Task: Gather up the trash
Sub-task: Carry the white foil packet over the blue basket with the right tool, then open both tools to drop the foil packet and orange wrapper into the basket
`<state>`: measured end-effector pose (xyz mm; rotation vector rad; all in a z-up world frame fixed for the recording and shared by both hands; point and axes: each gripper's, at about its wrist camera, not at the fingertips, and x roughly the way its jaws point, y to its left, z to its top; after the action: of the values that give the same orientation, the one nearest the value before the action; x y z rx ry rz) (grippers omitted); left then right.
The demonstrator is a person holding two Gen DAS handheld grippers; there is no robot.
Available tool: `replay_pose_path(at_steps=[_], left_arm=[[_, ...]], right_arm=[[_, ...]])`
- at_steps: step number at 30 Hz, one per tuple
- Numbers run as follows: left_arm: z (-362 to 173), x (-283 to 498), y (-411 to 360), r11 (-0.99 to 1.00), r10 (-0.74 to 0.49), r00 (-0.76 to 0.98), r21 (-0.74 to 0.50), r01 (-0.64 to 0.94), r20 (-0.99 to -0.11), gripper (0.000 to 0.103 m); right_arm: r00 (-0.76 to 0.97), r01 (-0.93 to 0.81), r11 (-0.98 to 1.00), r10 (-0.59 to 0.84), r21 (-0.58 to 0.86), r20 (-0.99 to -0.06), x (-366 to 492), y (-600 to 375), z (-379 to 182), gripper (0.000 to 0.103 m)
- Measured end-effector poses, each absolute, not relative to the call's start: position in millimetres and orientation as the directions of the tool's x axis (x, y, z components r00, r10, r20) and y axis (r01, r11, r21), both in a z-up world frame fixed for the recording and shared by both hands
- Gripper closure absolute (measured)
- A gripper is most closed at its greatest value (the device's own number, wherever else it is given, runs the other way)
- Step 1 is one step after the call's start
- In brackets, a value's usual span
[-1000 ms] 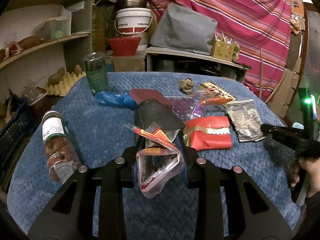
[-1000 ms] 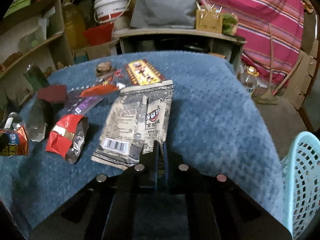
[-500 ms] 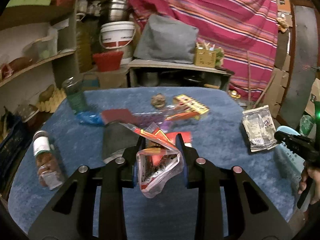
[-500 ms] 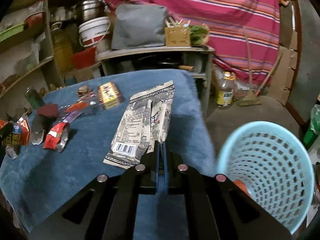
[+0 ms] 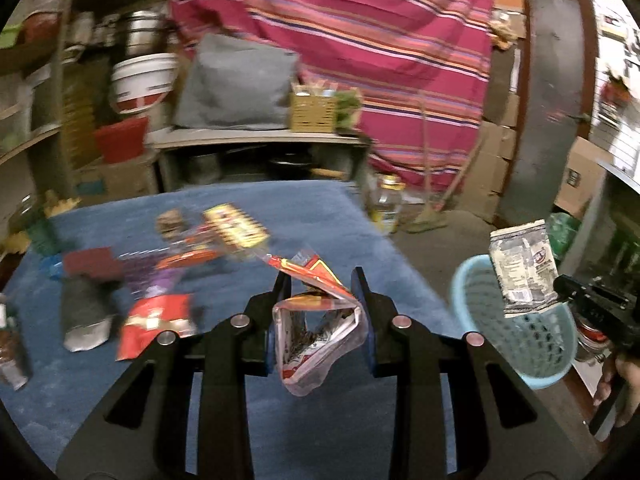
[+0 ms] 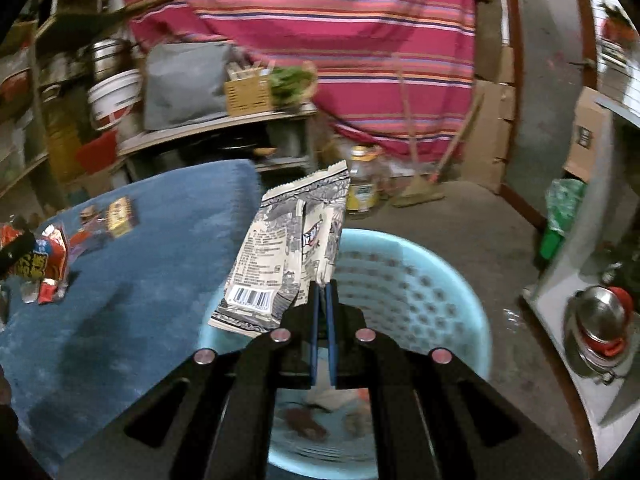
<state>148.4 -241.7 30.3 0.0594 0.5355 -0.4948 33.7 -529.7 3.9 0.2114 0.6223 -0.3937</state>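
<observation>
Blue cloth [image 5: 280, 216] covers the table with wrappers scattered on it, and the pale blue basket [image 6: 440, 280] stands below its edge. My right tongs [image 6: 322, 292] pinch a grey printed packet [image 6: 288, 248] above that basket; my left tongs [image 5: 320, 280] clamp a crumpled red-and-clear wrapper [image 5: 316, 320] over the cloth.

Blue-covered table [image 5: 256, 216]: scattered wrappers [image 5: 158, 320], bottle [image 5: 10, 344] at edge.
</observation>
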Motion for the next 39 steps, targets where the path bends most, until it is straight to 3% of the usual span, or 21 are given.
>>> replay_pose_path(at_steps=[17, 39], left_arm=[[24.8, 109.4, -388.0, 0.726, -0.621, 0.591, -0.096, 0.681, -0.515, 0.073], [-8.3, 125.2, -438.1, 0.689, -0.622, 0.529, -0.082, 0.720, -0.577, 0.069]], right_arm=[[0.686, 0.522, 0.851, -0.378, 0.058, -0.622, -7.6, -585.1, -7.8, 0.099], [0.669, 0.514, 0.855, -0.350, 0.068, -0.656, -2.9, -586.7, -21.2, 0.099]])
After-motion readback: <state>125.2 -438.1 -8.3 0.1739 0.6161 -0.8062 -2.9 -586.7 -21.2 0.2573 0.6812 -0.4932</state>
